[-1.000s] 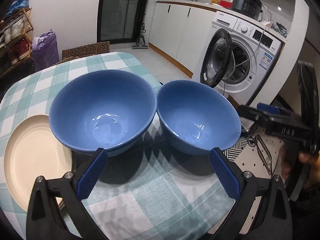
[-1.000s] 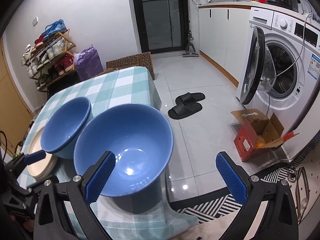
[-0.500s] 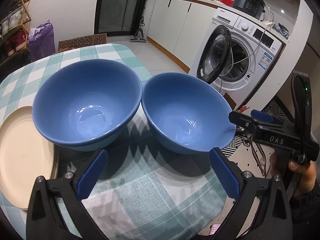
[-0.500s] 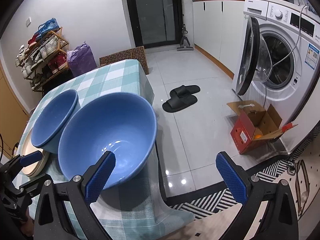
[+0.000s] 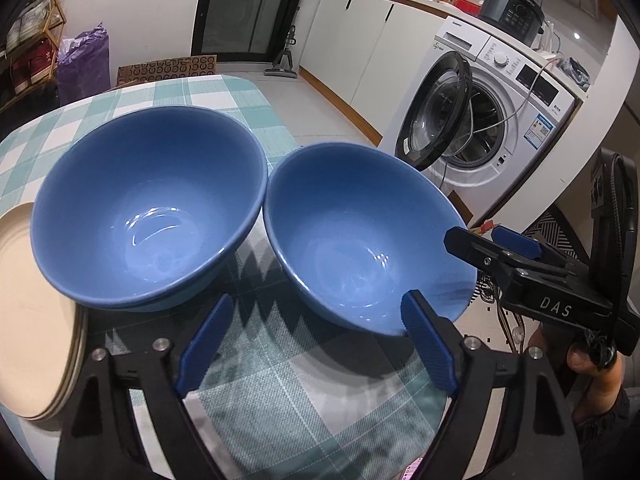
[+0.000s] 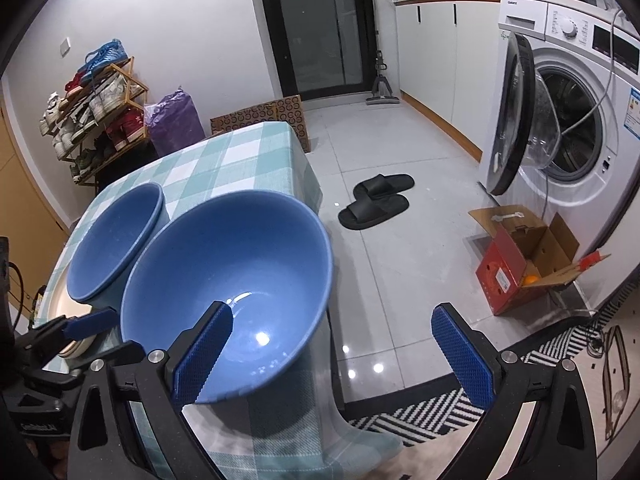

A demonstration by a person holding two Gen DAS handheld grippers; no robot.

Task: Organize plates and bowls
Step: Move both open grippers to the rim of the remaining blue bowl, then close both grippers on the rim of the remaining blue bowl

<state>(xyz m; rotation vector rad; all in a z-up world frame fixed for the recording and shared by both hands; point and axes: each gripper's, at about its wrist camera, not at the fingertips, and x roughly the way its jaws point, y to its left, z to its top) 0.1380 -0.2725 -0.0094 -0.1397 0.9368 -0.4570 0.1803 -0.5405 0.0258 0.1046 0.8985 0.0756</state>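
Two blue bowls stand side by side on the checked tablecloth (image 5: pixel 280 392): the left bowl (image 5: pixel 148 208) (image 6: pixel 116 244) and the right bowl (image 5: pixel 360 240) (image 6: pixel 232 280), near the table's edge. Beige plates (image 5: pixel 28 312) (image 6: pixel 66 312) lie stacked left of the bowls. My left gripper (image 5: pixel 316 320) (image 6: pixel 104 336) sits just before the right bowl's near rim, its jaws closing with nothing pressed between them. My right gripper (image 6: pixel 332 320) (image 5: pixel 484 240) is open wide at that bowl's right rim, with one finger over the bowl's inside and the other outside it.
The table ends just right of the right bowl. On the floor lie black slippers (image 6: pixel 376 200) and an open cardboard box (image 6: pixel 520 264). A washing machine (image 6: pixel 572 120) stands with its door open. A shoe rack (image 6: pixel 92 112) and a purple bag (image 6: pixel 172 120) stand behind the table.
My left gripper's jaws have narrowed, and it has shifted right, towards the right bowl. My right gripper has sunk, bringing its left finger over that bowl's inside.
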